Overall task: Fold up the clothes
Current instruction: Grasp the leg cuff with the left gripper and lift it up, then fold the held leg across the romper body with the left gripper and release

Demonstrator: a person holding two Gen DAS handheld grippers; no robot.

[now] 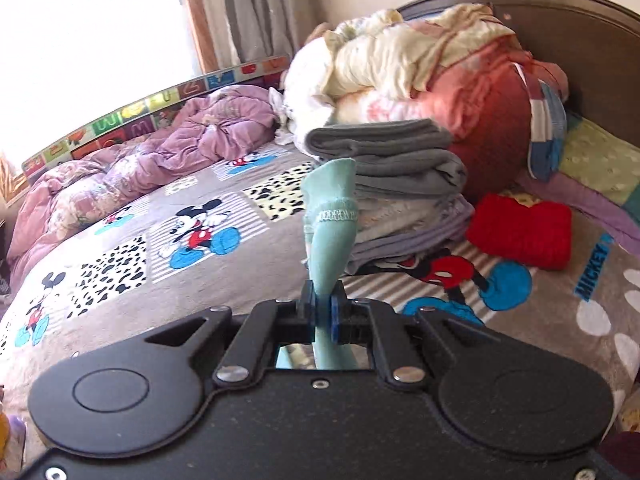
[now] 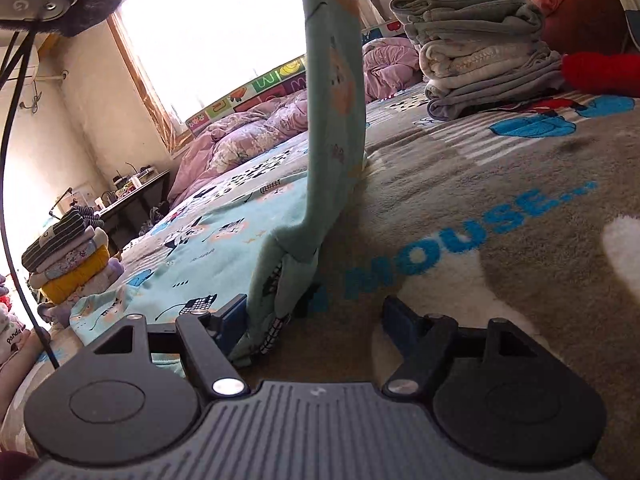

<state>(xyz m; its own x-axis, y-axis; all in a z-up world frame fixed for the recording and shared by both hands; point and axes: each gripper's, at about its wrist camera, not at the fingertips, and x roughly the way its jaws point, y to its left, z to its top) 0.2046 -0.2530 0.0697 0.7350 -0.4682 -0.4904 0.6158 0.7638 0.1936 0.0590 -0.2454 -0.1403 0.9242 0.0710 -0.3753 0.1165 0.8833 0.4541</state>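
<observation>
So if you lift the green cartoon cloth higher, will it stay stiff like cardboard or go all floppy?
Probably floppy. The mint-green printed garment already hangs as a limp strip from the left gripper, whose jaws are shut on it, while the rest lies flat on the Mickey Mouse blanket. It looks thin, so likely light. It may swing and untwist as it rises.

Above the right tongs [image 2: 316, 322], the raised strip of the mint garment [image 2: 334, 92] runs off the top edge, so its upper end and whatever holds it stay unseen. Between the clamped left tongs [image 1: 323, 312], the same cloth's [image 1: 330, 216] lower part drops behind the black body. Far left of the right tongs, the small items on the dark counter [image 2: 138, 188] are too small to tell. The red cloth [image 2: 600, 70] is cut by the right edge.
</observation>
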